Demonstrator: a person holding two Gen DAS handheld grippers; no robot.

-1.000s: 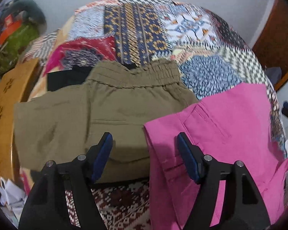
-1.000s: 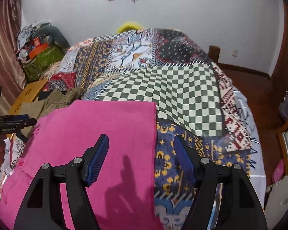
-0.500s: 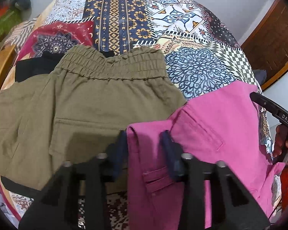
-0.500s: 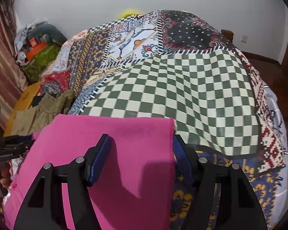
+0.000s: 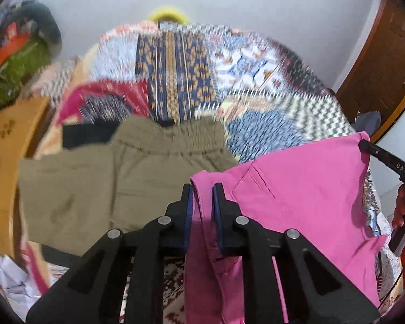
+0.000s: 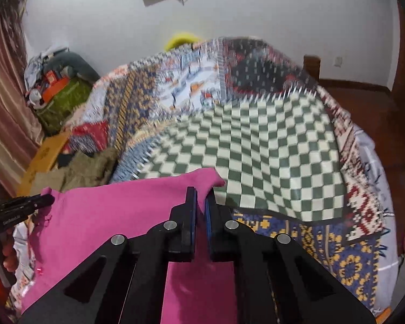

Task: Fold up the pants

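Pink pants [image 5: 305,189] lie on a patchwork bedspread [image 5: 175,62]. My left gripper [image 5: 202,189] is shut on the waistband corner of the pink pants and lifts it. My right gripper [image 6: 200,193] is shut on the far corner of the pink pants [image 6: 116,216] by the green checked patch [image 6: 256,148]. The right gripper's finger [image 5: 386,159] shows at the right of the left wrist view, the left gripper's finger [image 6: 21,205] at the left of the right wrist view. The cloth hangs stretched between them.
Folded olive pants [image 5: 116,178] lie left of the pink ones, over a black garment [image 5: 86,135]. A wooden bed frame [image 5: 5,145] runs along the left. Bags [image 6: 56,91] are piled in the far left corner. A wooden door [image 5: 386,54] stands at the right.
Both grippers have closed on the pink pants' corners and raised them. One second ago both were open above the flat cloth. The views are blurred by motion now.
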